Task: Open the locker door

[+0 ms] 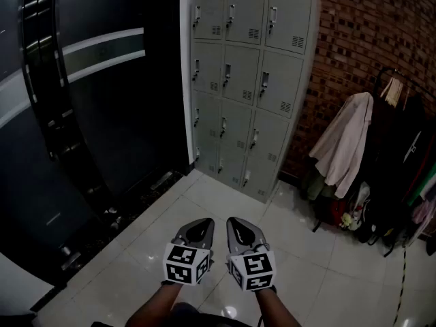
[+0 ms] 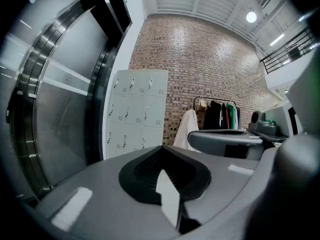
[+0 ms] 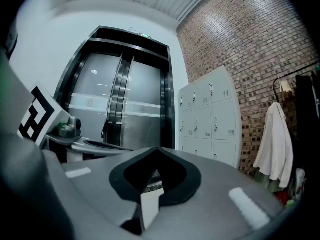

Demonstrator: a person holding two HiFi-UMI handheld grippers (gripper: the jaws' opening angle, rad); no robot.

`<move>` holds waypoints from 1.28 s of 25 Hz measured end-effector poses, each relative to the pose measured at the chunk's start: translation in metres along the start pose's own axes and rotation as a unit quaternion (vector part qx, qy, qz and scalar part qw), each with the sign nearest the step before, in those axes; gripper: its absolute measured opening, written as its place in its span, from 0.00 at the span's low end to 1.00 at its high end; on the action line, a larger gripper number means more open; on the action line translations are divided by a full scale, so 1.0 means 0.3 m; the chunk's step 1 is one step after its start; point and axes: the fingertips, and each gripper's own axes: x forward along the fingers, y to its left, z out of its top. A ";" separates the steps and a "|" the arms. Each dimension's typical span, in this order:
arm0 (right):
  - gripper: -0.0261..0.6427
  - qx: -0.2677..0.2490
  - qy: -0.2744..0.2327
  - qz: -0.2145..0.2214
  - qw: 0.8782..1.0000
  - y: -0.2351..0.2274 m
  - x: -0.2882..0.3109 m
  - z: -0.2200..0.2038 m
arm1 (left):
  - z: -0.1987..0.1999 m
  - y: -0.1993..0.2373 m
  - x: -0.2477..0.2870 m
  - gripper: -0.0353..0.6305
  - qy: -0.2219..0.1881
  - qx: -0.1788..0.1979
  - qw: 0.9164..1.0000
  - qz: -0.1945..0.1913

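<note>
Both left gripper (image 1: 199,229) and right gripper (image 1: 244,229) clenched empty, lower centre. Locker (image 1: 276,90) upper centre, well apart. Advised: approach, unclench squarely at a door handle (image 1: 230,12).

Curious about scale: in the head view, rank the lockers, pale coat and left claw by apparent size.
1. lockers
2. pale coat
3. left claw, though it is nearest the camera, which flatters it.

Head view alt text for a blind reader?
Both shut and empty, the left hand-held gripper and right hand-held gripper sit side by side, well short of a grey locker bank with every door closed. Clothes hang at right.
</note>
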 end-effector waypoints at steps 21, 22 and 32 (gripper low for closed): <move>0.04 -0.016 0.012 -0.030 0.999 -0.177 0.756 0.064 | 0.185 0.573 0.535 0.06 -0.011 -0.024 0.999 -0.023; 0.04 -0.016 0.014 -0.034 0.999 -0.178 0.809 0.073 | 0.206 0.614 0.558 0.06 -0.014 -0.025 0.999 -0.027; 0.04 -0.014 0.008 -0.063 0.998 -0.193 1.135 0.110 | 0.299 0.894 0.732 0.06 -0.024 -0.032 0.998 -0.051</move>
